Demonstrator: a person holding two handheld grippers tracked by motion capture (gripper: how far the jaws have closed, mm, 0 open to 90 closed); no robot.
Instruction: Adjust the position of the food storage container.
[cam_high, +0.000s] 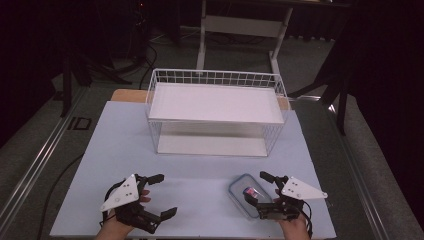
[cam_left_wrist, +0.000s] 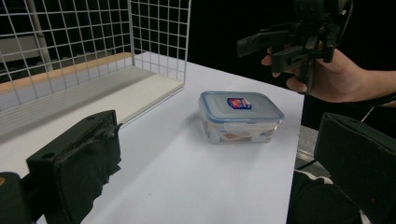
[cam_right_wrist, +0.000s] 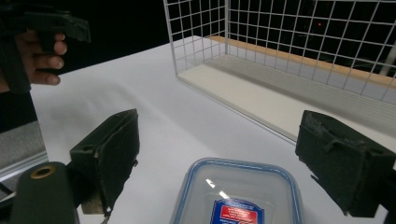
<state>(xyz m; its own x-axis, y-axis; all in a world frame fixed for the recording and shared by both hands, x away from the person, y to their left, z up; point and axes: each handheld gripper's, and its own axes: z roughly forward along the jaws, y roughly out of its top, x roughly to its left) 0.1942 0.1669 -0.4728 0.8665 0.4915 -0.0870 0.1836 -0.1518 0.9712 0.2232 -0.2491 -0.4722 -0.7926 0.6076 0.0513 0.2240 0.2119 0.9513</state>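
The right gripper (cam_high: 261, 187), fingers open, should straddle the clear blue-rimmed plastic box (cam_high: 248, 194) squarely before closing; the left gripper (cam_high: 162, 195) waits open.

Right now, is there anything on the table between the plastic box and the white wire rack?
No. In the high view, just bare table lies between the lidded plastic box and the wire rack. The left gripper view shows the same bare stretch.
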